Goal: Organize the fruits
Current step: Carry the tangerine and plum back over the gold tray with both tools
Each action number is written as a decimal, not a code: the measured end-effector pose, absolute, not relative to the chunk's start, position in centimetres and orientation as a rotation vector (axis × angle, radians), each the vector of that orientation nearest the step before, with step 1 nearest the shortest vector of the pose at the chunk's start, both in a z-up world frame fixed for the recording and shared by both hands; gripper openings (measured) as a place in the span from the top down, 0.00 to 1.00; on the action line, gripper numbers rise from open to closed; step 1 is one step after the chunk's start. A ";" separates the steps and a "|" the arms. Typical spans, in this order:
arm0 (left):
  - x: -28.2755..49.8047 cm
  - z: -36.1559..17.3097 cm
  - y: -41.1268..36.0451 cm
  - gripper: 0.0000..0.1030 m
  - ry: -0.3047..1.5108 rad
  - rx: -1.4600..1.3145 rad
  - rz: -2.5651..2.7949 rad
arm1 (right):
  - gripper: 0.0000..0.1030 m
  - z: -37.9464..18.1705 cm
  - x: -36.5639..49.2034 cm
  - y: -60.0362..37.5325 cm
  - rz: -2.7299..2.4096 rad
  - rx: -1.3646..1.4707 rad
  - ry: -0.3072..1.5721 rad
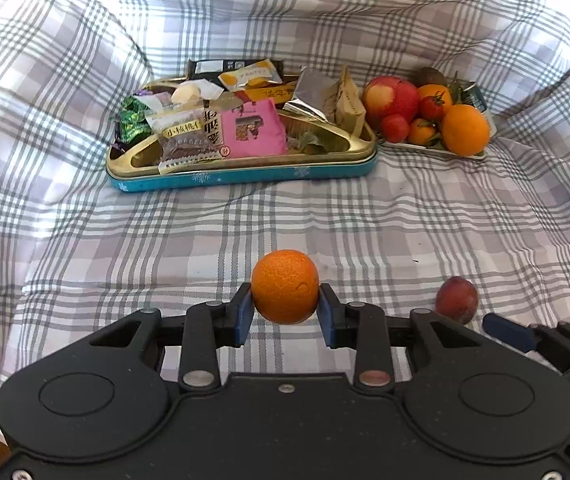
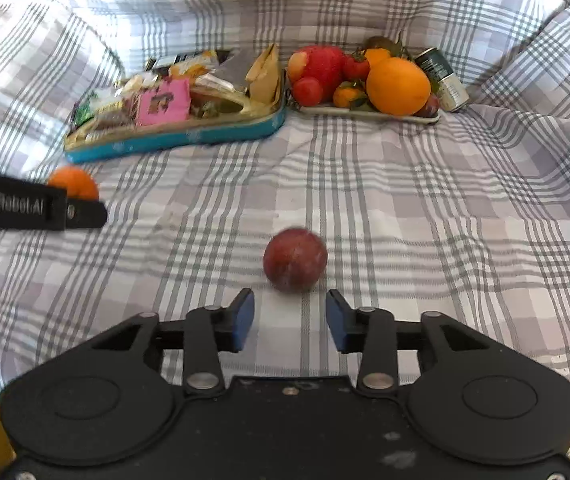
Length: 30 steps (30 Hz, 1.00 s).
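A plaid cloth covers the surface. The left claw holds a small orange, clamped at its sides between the blue pads and lifted clear of the cloth, apparently ready to be carried off. The right claw stands narrowly open and empty; a dark red plum lies on the cloth just beyond its tips, touching neither pad. At the far right, a white tray already holds an apple, oranges and tomatoes, which makes it the likely goal. Left of it sits a gold tin of wrapped snacks, kept apart from the fruit.
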<state>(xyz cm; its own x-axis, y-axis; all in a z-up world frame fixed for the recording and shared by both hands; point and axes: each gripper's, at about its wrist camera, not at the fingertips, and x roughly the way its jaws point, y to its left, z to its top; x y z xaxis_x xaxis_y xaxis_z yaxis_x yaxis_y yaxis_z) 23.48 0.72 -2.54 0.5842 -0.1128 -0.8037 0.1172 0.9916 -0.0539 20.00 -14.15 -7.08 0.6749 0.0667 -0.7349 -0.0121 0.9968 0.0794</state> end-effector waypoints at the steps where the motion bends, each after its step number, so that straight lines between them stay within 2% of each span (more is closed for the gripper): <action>1: 23.7 -2.7 0.8 0.59 0.941 0.003 -0.131 | 0.54 -7.1 20.4 -14.2 0.040 0.071 0.823; 6: 24.3 -3.6 0.7 0.59 0.947 0.016 -0.116 | 0.51 -7.1 22.2 -14.3 0.034 0.071 0.811; 12: 24.6 -4.2 0.4 0.59 0.963 0.029 -0.117 | 0.51 -7.8 23.4 -13.9 0.033 0.070 0.835; 14: 24.6 -4.2 0.3 0.59 0.968 0.030 -0.118 | 0.53 -8.0 23.4 -13.7 0.028 0.052 0.837; 15: 24.5 -4.2 0.2 0.59 0.968 0.033 -0.118 | 0.61 -8.1 23.4 -13.7 0.028 0.042 0.838; 30: 20.6 -1.5 -0.5 0.59 0.936 0.064 -0.100 | 0.60 -4.4 18.0 -14.1 0.093 0.067 0.782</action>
